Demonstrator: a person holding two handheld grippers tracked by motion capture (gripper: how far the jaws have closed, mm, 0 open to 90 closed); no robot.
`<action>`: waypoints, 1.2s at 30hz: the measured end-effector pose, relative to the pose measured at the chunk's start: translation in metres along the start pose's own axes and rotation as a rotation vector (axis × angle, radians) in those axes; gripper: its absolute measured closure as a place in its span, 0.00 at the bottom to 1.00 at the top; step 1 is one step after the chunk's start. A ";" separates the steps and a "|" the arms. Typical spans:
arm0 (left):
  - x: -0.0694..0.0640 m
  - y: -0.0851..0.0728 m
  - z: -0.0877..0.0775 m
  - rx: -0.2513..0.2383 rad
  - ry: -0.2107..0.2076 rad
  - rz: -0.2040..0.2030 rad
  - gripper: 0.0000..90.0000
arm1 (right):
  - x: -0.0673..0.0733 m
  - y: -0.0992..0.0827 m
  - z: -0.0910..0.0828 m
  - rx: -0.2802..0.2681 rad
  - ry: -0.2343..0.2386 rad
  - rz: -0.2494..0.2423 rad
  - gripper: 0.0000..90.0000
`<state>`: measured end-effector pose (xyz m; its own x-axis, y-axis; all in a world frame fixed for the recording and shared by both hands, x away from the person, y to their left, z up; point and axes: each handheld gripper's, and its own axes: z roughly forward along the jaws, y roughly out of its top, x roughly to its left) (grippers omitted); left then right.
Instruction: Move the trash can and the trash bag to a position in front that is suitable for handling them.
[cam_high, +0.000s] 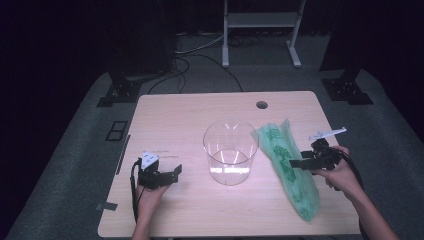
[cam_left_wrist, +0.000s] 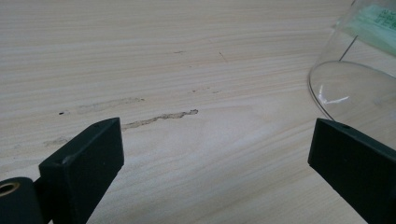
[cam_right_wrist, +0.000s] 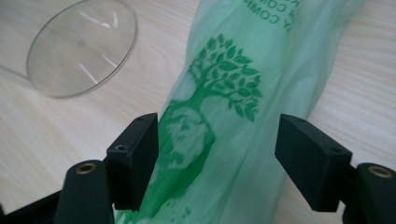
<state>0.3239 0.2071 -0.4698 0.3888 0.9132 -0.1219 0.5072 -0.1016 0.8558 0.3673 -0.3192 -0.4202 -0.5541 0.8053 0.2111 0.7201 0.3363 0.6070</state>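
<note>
A clear round container (cam_high: 230, 151) stands upright in the middle of the wooden table (cam_high: 175, 115). To its right lies a long green plastic bag (cam_high: 288, 167) printed with a tree (cam_right_wrist: 219, 84). My right gripper (cam_high: 298, 163) hovers over the bag's right side, its jaws wide apart above the plastic and not pressing it. My left gripper (cam_high: 176, 171) rests at the table's left, open, with bare wood between its jaws (cam_left_wrist: 215, 154). The container's rim (cam_left_wrist: 327, 88) shows at the right in the left gripper view, and its round opening (cam_right_wrist: 81, 46) at the upper left in the right gripper view.
A round cable hole (cam_high: 261, 105) sits near the table's far edge. Beyond the table are stand bases (cam_high: 117, 92), floor cables (cam_high: 200, 55) and a white frame (cam_high: 260, 30). Bare wood lies in front of the container.
</note>
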 end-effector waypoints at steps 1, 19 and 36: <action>0.000 0.000 0.000 -0.001 0.001 -0.001 0.03 | -0.003 0.003 0.002 0.010 -0.002 0.010 0.31; 0.000 0.000 0.000 0.000 -0.002 -0.002 0.03 | -0.004 0.014 0.042 0.118 -0.005 0.034 0.29; 0.000 0.001 -0.001 -0.001 -0.001 -0.004 0.03 | 0.024 0.012 0.063 0.207 -0.164 -0.129 0.37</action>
<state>0.3237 0.2078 -0.4690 0.3875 0.9132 -0.1262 0.5080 -0.0973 0.8558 0.3890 -0.2654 -0.4560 -0.5834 0.8121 0.0054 0.7276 0.5198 0.4477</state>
